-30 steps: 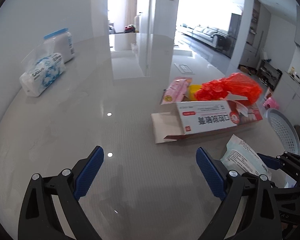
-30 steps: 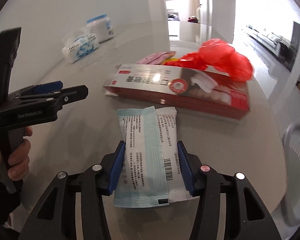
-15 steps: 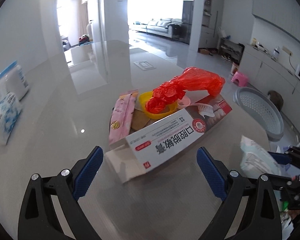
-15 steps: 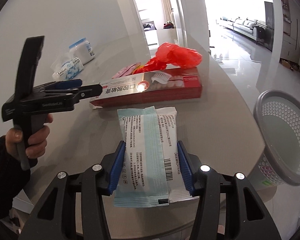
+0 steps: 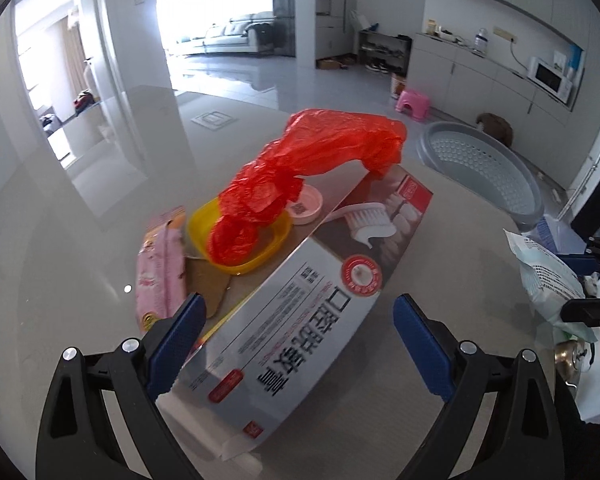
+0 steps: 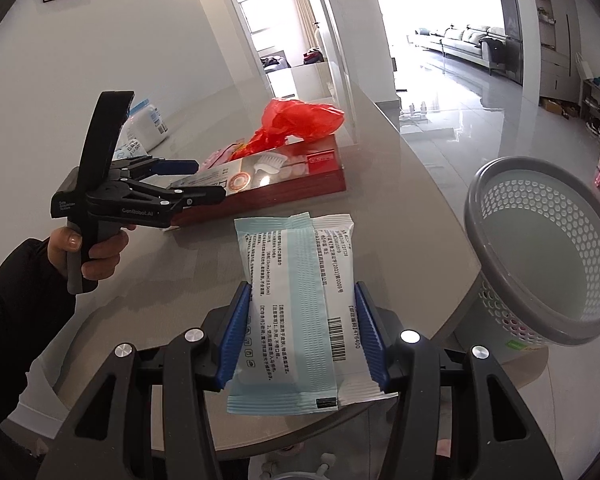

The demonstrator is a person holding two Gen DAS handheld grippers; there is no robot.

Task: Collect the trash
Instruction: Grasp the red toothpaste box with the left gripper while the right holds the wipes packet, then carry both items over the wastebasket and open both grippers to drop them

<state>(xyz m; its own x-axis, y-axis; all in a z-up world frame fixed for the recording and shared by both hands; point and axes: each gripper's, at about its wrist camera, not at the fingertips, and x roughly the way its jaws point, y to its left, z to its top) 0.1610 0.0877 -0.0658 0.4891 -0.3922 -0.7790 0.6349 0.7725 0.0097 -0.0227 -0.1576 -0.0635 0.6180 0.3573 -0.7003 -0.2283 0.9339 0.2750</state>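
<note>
Since a second ago the left gripper (image 5: pixel 296 348) has swung over the toothpaste box (image 5: pixel 300 312), jaws open astride it. The right gripper (image 6: pixel 300 336) grips one mask packet (image 6: pixel 300 308) over the grey surface (image 6: pixel 380 152) edge, beside one basket (image 6: pixel 540 248); its base is cut off

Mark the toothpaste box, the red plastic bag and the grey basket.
toothpaste box (image 5: pixel 300 316), left wrist view, printed top face.
red plastic bag (image 5: pixel 320 156), left wrist view, crumpled middle.
grey basket (image 6: pixel 496 176), right wrist view, upper rim.
</note>
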